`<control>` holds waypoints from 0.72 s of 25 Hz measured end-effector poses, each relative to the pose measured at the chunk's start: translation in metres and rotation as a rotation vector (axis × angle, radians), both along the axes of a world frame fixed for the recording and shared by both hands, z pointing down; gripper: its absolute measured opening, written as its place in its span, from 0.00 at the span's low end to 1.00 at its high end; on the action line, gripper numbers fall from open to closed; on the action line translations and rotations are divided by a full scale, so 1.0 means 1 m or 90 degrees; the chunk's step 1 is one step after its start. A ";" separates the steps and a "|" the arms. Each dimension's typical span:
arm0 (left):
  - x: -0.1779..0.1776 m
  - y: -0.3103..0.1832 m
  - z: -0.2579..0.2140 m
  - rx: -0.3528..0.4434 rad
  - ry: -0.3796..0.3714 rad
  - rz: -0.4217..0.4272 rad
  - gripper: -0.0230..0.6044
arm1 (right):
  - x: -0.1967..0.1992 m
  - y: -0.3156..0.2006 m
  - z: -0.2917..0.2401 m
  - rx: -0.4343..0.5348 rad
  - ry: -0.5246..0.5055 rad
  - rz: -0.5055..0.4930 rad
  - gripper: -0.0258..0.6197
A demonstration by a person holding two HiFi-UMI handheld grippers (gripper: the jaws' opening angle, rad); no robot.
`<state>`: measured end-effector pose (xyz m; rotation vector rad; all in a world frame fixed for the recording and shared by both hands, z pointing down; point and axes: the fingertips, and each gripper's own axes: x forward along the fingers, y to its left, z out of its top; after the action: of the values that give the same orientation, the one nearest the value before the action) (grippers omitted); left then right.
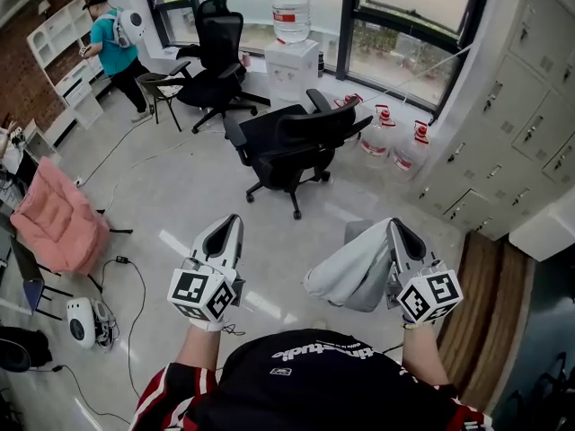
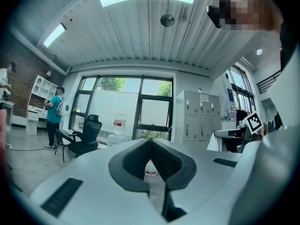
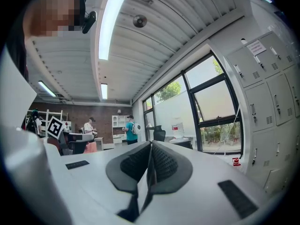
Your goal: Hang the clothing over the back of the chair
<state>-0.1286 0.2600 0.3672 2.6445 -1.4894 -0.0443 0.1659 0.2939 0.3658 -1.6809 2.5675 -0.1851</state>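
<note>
Clothing point(image 1: 350, 272) of soft matt grey cloth, right gripper point(image 1: 393, 225) of smooth matt grey plastic, its jaws lined in black ribbing, office chair point(image 1: 292, 137) of black mesh and plastic, floor point(image 1: 180, 196) glossy smooth grey, lockers point(image 1: 530, 106) of matt painted metal.

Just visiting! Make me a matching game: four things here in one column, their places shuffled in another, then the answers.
1 grey garment
2 nearest black chair
3 pink cushion
4 water bottle

A on top of the white dispenser
B clamped in the right gripper
C at the far left edge
D middle of the head view

Pairs: 1-B, 2-D, 3-C, 4-A
</note>
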 end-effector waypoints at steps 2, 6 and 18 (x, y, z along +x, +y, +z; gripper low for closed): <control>0.002 -0.004 -0.002 0.001 -0.003 -0.002 0.08 | -0.001 -0.005 -0.001 0.000 0.000 -0.008 0.07; 0.007 -0.008 -0.003 0.003 -0.005 -0.007 0.08 | -0.003 -0.014 -0.001 -0.001 -0.004 -0.024 0.07; 0.035 -0.020 -0.009 0.013 -0.010 -0.051 0.08 | 0.011 -0.041 -0.005 0.013 -0.011 -0.095 0.07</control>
<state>-0.0934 0.2402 0.3586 2.6054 -1.6082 -0.0448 0.1769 0.2529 0.3605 -1.4752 2.6723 -0.1809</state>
